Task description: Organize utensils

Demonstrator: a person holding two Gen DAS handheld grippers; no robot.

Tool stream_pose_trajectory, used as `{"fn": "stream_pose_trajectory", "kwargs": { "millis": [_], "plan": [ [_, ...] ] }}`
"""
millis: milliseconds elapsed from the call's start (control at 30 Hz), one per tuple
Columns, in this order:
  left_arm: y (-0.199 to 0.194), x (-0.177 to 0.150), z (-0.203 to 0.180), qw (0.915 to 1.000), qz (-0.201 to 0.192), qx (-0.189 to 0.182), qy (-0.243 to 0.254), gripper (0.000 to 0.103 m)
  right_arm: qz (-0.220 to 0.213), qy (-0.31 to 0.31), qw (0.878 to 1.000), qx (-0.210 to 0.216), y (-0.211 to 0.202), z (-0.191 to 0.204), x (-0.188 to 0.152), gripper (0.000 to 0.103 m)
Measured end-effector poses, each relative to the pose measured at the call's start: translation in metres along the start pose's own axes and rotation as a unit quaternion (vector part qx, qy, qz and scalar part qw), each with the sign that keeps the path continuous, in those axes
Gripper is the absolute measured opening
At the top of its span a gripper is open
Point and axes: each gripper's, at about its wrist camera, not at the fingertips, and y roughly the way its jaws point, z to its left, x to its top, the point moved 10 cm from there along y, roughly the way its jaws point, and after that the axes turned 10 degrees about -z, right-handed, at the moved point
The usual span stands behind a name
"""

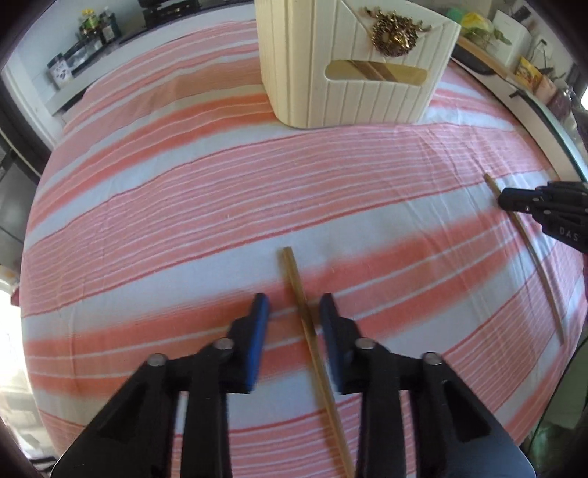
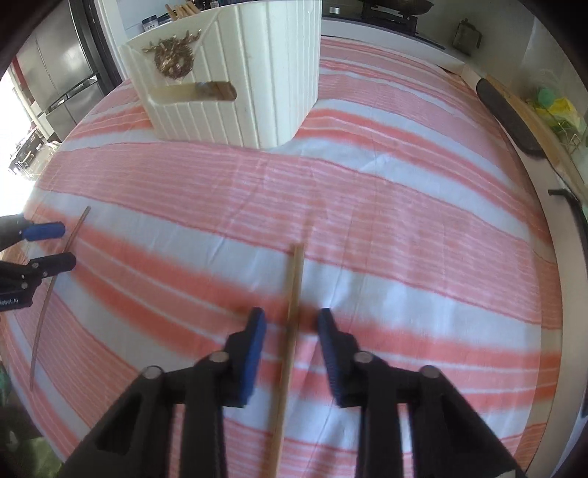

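Though both grippers are lowered over the striped cloth, neither is clamped. In the left wrist view the left gripper fills the lower middle of the frame with its jaws at a moderate gap. The left stick, thin and golden brown, runs up between them from the bottom edge. It lies close against the pad on the right of the frame, though blur hides whether they touch, and it is clear of the other pad.

In the right wrist view the right gripper stands the same way at lower centre, jaws apart. The right stick passes between the blue pads with a gap on each side and rests on the cloth.

Each camera also catches the other tool. At the right edge of the left view the right gripper shows side-on over the right stick, and its gap cannot be read from there. At the left edge of the right view the left gripper shows two separate fingertips with the left stick crossing between them.

A cream ribbed box stands on the cloth at the top of both views, well apart from both sticks. It bears a gold ornament and a slot showing golden pieces inside. Only the right view shows wooden handles sticking up behind the box.
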Motion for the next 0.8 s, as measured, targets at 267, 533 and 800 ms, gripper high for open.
{"fn": "stream_pose_trajectory", "kwargs": {
  "millis": [267, 533, 800],
  "plan": [
    [-0.060, 0.009, 0.023, 0.9941, -0.086, 0.000, -0.067, 0.004, -0.080, 0.054, 0.994, 0.042, -0.053, -0.003, 0.025, 0.006],
    [-0.156, 0.030, 0.017, 0.9762, -0.197, -0.029, -0.086, 0.004, -0.190, 0.050, 0.977, 0.085, -0.165, 0.009, 0.038, 0.006],
    [-0.209, 0.042, 0.012, 0.9579, -0.268, -0.043, -0.093, 0.004, -0.282, 0.024, 0.955, 0.093, -0.216, 0.030, 0.043, 0.006]
  ]
}}
